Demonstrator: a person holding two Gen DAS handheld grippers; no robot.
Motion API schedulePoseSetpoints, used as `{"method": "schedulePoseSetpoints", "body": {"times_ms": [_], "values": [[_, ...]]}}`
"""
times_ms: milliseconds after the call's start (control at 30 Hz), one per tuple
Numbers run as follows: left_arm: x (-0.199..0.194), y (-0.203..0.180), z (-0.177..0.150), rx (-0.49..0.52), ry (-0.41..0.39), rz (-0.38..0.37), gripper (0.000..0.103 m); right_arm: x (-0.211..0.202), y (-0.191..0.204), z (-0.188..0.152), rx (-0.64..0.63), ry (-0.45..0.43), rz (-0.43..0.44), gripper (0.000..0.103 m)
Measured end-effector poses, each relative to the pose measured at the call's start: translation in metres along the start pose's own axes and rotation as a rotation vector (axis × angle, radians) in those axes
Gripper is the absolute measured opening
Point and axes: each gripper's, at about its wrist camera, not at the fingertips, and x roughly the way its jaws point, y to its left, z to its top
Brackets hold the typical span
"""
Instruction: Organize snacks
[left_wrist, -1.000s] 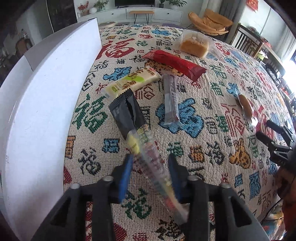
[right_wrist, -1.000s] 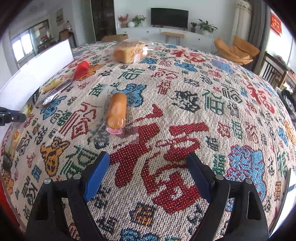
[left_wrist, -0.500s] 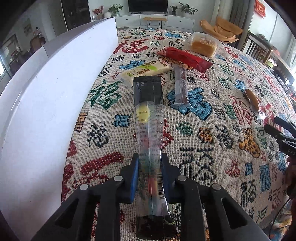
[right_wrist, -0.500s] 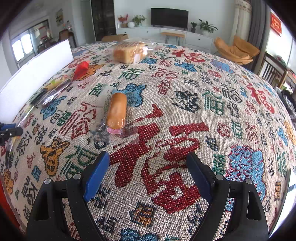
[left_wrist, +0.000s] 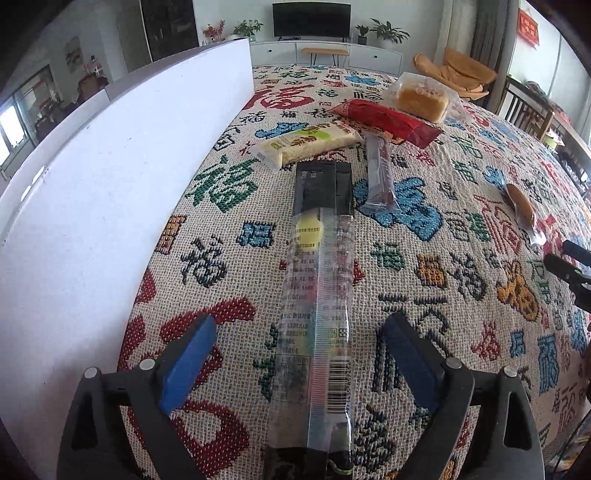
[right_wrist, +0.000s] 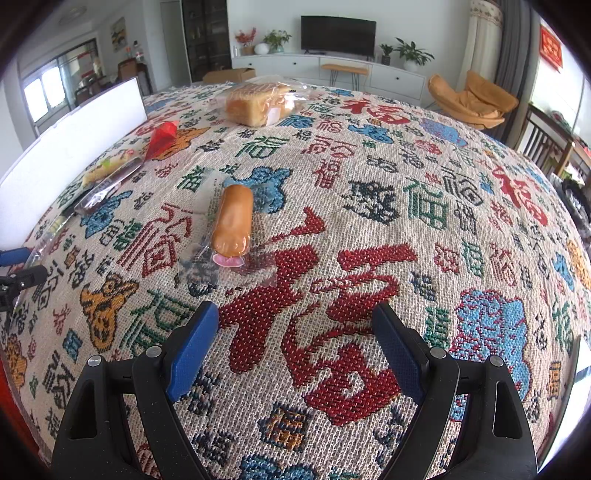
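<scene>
Fingers of the left gripper (left_wrist: 295, 354) are standing spread wide, one on each side of the long black-and-clear snack packet (left_wrist: 319, 295), touching neither edge. Packet is lying flat on the patterned tablecloth (left_wrist: 461, 295) of the table, running from the bottom centre of the left wrist view up to mid-frame, seam side up with a barcode near the lower end. Judging it light, thin and crinkly: film likely slippery and floppy, so a pinch across the narrow width near mid-length should be holding it best; gripping one end would be leaving the rest drooping.

Right gripper (right_wrist: 295, 343) fingers are likewise spread, holding nothing, hovering over bare cloth in the lower centre of the right wrist view. Wrapped sausage-shaped bun (right_wrist: 232, 221) is sitting just above them at centre left; soft, so squeezing gently is advised.

Surroundings: white board (left_wrist: 122, 177) is standing upright along the left of the left wrist view, near the packet. Cream-and-green bar (left_wrist: 310, 142), silver-red stick packet (left_wrist: 380, 173), red packet (left_wrist: 388, 120) and bagged cake (left_wrist: 423, 96) are clustering at upper centre, crowding the packet's far end.
</scene>
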Motion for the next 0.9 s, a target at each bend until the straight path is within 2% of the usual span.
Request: {"method": "schedulePoseSetpoints", "body": {"times_ms": [367, 533, 567, 600, 633, 667, 700, 733, 767, 833, 900], "values": [[0.002, 0.002, -0.003, -0.003, -0.016, 0.006, 0.101, -0.001, -0.001, 0.001, 0.000, 0.000, -0.001, 0.088], [0.001, 0.002, -0.003, -0.004, -0.020, 0.001, 0.099, -0.001, -0.001, 0.000, 0.000, 0.001, 0.000, 0.088], [-0.001, 0.001, -0.004, 0.001, -0.032, -0.006, 0.089, -0.001, -0.001, 0.001, 0.000, 0.003, 0.002, 0.090], [-0.005, 0.001, -0.004, 0.009, -0.049, -0.012, 0.070, -0.001, 0.000, 0.001, -0.001, 0.005, 0.005, 0.091], [-0.008, -0.001, -0.005, 0.016, -0.062, -0.018, 0.060, 0.000, 0.000, 0.002, -0.002, 0.010, 0.010, 0.091], [-0.010, -0.002, -0.005, 0.021, -0.071, -0.030, 0.040, 0.001, 0.000, 0.005, -0.005, 0.033, 0.015, 0.091], [-0.011, -0.002, -0.004, 0.022, -0.077, -0.035, 0.031, 0.003, 0.000, 0.012, -0.013, 0.074, 0.029, 0.091], [-0.011, -0.001, -0.004, 0.015, -0.080, -0.035, 0.028, 0.004, -0.002, 0.019, -0.010, 0.105, 0.054, 0.091], [-0.012, 0.002, -0.004, 0.000, -0.085, -0.049, 0.021, 0.005, -0.005, 0.025, 0.011, 0.114, 0.086, 0.088], [-0.014, 0.008, -0.004, -0.038, -0.087, -0.106, 0.020, 0.004, -0.010, 0.040, 0.070, 0.104, 0.143, 0.088], [-0.019, 0.013, -0.005, -0.063, -0.103, -0.129, 0.020, 0.011, -0.009, 0.057, 0.106, 0.115, 0.179, 0.088]]}}
